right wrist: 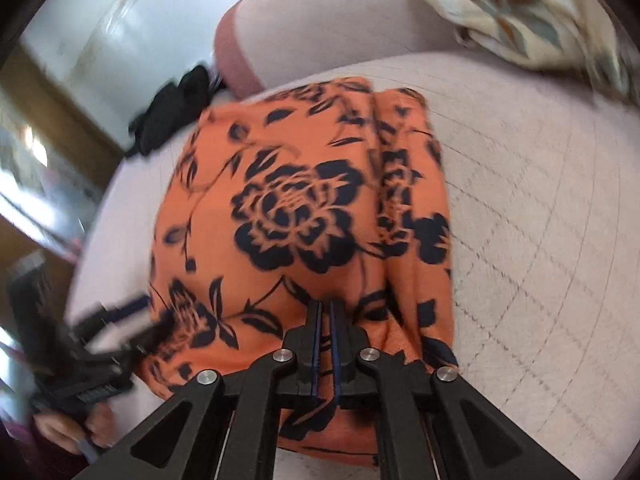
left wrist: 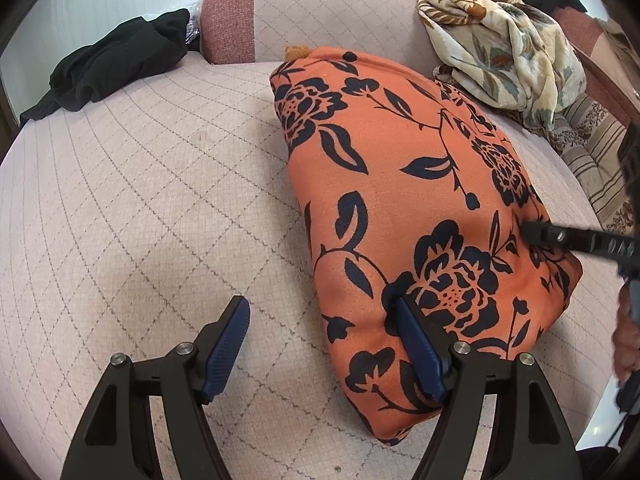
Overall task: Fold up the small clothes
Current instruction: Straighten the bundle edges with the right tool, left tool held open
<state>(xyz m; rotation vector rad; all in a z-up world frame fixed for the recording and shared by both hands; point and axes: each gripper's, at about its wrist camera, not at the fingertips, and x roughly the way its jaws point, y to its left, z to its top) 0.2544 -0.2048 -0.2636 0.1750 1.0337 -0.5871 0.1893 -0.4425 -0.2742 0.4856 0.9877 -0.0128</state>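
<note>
Pale pink quilted sofa cushion [left wrist: 132, 184] fills the ground beneath both my grippers, with a black garment [left wrist: 108, 66] heaped at its far left edge and a cream floral blanket [left wrist: 504, 46] bunched at the back right; the folded orange cloth with black flowers [left wrist: 400, 200] lies as a plump bundle right of centre, its long axis running from near me away toward the backrest, one narrow end pointing at the rig. My left gripper [left wrist: 320, 344] stands wide, holding nothing, its right finger resting on the bundle's near left edge; my right gripper [right wrist: 326, 340] is closed, pressing down on the near end from the right, and I can't tell whether cloth is pinched. I judge the left nearer the free long edge.
</note>
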